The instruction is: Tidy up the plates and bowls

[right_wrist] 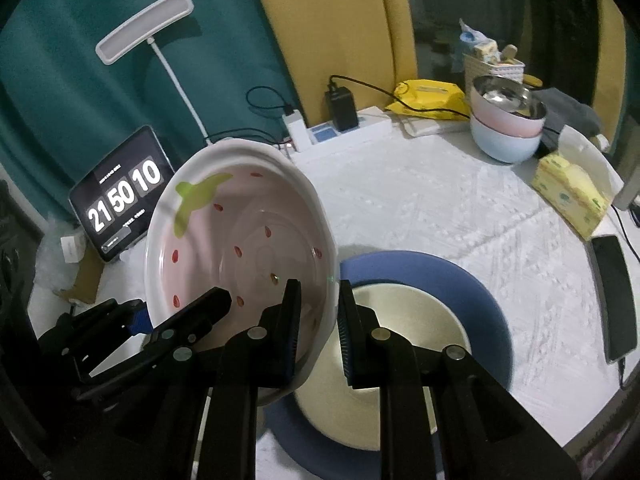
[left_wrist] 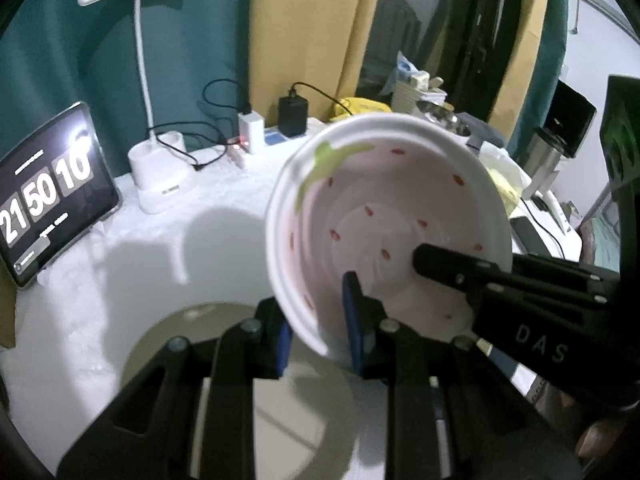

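item: strawberry bowl (right_wrist: 240,248), white rim, pink inside, red seed marks and a green leaf. place: lifted clear of the desk (right_wrist: 440,208), tilted, near left, beside and partly over the blue plate (right_wrist: 492,312).

grip: left claw (left_wrist: 320,328) narrow, pinched on the bowl's near rim, one finger inside and one outside. right claw (right_wrist: 318,320) narrow, pinched on the right-hand rim the same way. both hold the same bowl.

step in hand, as i judge it: carrying the bowl across to a resting place, probably the plates just below or the bowl stack at the far right. to do it well: keep both claws moving together so the rim is not twisted between them; level the bowl before setting it down; lower it centred; release one side only once the base sits flat. the glazed rim looks slippery, so a slack grip could let it slide.

count:
- strawberry bowl: one, held.
- plates: two, the blue one with a cream plate (right_wrist: 400,320) lying inside it.
- stacked bowls (right_wrist: 506,128), far right: a pale blue one beneath a pink one, with a metal one seemingly on top; three as far as i can tell.
- claws: two.
- clock tablet (right_wrist: 124,196): one, far left.
- desk lamp (right_wrist: 144,28): one.
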### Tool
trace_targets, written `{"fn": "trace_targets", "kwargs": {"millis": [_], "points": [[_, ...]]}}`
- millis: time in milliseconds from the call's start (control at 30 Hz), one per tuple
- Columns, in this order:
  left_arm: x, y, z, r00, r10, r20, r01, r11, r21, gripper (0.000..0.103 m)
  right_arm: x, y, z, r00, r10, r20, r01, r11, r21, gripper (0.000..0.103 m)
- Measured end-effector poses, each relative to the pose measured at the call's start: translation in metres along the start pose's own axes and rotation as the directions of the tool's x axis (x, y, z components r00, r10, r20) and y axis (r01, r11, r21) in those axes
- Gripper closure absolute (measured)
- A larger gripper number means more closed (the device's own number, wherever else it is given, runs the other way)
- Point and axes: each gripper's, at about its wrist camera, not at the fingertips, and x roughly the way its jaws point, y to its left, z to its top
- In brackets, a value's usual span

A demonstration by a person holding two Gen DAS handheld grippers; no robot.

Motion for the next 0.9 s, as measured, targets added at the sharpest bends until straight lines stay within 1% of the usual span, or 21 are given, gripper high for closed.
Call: {"fn": "trace_targets", "kwargs": {"millis": [167, 567, 900], "points": [[0.005, -0.019, -0.005, 1.000, -0.003, -0.015, 0.003, 1.000, 0.018, 0.080, -0.003, -0.016, -0.008, 1.000, -0.013, -0.008, 0.013, 1.000, 0.008, 0.084], [0.014, -0.047, -0.017, 0.999, -0.002, -0.051, 0.005, 0.999, 0.051, 0.080, -0.007, -0.045, -0.026, 0.999, -0.015, -0.031, 0.016, 0.999, 0.031, 0.084], [0.023, -0.061, -0.025, 0.996, 0.055, -0.064, -0.049, 0.995, 0.093, 0.080, 0.000, -0.057, -0.035, 0.997, -0.036, -0.061, 0.038, 0.999, 0.036, 0.084]]}}
